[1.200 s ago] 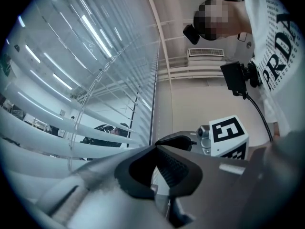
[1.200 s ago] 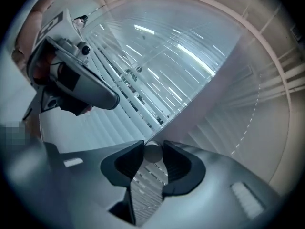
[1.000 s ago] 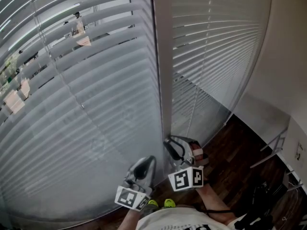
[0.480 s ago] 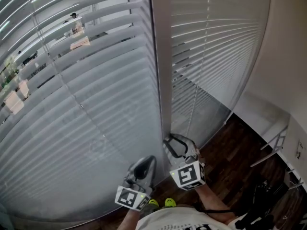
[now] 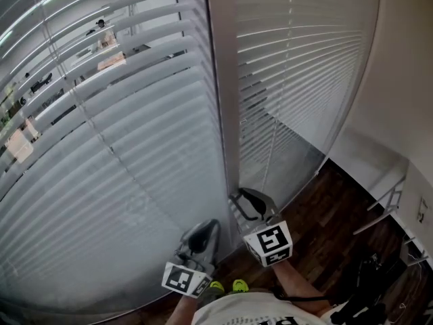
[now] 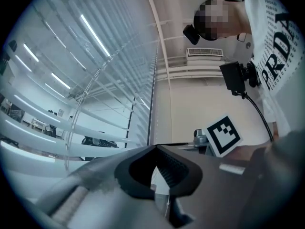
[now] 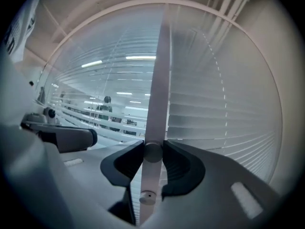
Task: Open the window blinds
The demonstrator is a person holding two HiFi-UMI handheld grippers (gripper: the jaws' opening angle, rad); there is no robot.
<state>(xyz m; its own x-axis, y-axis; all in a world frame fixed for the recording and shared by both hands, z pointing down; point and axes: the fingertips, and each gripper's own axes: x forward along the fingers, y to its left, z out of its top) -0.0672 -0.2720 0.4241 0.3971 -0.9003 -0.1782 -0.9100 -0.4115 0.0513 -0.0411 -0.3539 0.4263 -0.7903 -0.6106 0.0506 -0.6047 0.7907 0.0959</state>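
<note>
Two slatted window blinds hang either side of a grey upright post point(image 5: 226, 114): a wide left blind point(image 5: 115, 147) and a narrower right blind point(image 5: 298, 80). The left blind's upper slats stand tilted, with a room showing through the gaps. Low on the post sits a small round knob point(image 7: 152, 152). My right gripper point(image 5: 242, 200) is shut on that knob, one jaw at each side of it. Just left of the post, near its foot, my left gripper point(image 5: 205, 227) is shut with nothing in it; its marker cube point(image 5: 184, 279) points at me.
Dark wood floor point(image 5: 331, 215) runs along the foot of the blinds. A white wall point(image 5: 399, 80) closes the right side, with a metal frame point(image 5: 385, 208) and dark gear point(image 5: 369, 283) at its base. The person's white shirt point(image 5: 243, 313) fills the bottom edge.
My right gripper has rolled on the knob, its marker cube turning and sliding slightly right. The left blind's upper slats have tilted wider apart. The left gripper stays put.
</note>
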